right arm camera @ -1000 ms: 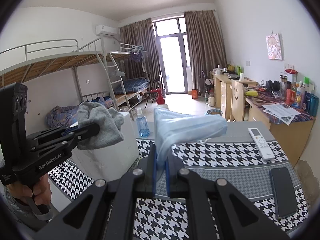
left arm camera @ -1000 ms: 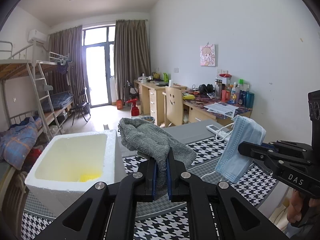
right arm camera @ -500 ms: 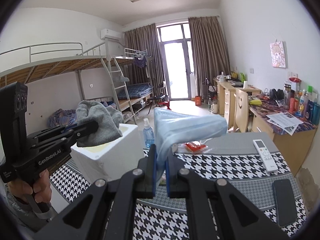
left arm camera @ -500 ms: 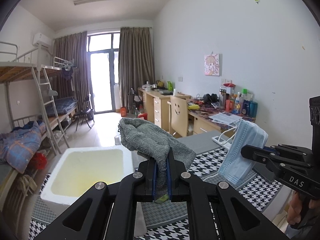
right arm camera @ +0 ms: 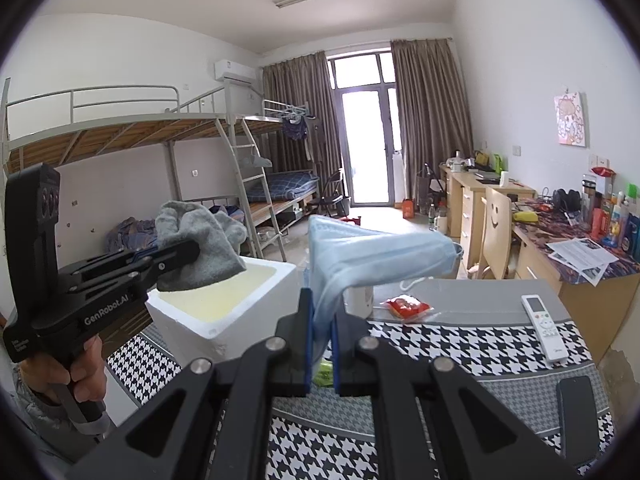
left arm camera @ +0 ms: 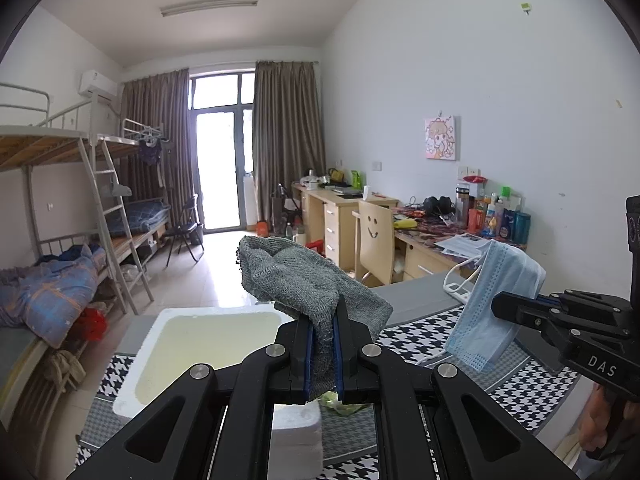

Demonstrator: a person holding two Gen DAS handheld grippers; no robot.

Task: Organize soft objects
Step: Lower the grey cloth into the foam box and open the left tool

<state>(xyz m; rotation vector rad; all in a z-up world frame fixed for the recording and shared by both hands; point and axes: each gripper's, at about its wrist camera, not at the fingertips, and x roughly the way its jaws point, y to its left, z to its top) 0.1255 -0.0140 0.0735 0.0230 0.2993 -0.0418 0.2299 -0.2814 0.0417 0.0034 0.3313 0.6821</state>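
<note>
My left gripper [left arm camera: 321, 322] is shut on a grey knitted sock [left arm camera: 296, 276] and holds it in the air above the near right corner of a white foam box [left arm camera: 160, 344]. From the right wrist view the left gripper [right arm camera: 188, 250] with the grey sock [right arm camera: 200, 248] hangs over the foam box [right arm camera: 224, 320]. My right gripper [right arm camera: 321, 312] is shut on a light blue face mask [right arm camera: 376, 252], held above the table to the right of the box. In the left wrist view the right gripper [left arm camera: 500, 306] and the mask [left arm camera: 492, 312] show at the right.
The table carries a houndstooth mat [right arm camera: 460, 344]. On it lie a white remote [right arm camera: 544, 326], a black phone [right arm camera: 580, 416], a red packet [right arm camera: 408, 306] and a white cup [right arm camera: 358, 300]. A green item [right arm camera: 322, 374] lies below my right gripper. A power strip [left arm camera: 456, 286] sits at the far right.
Both grippers have risen with their loads. The foam box and table have dropped lower in both views, and the sock now hangs above the box's near corner.
</note>
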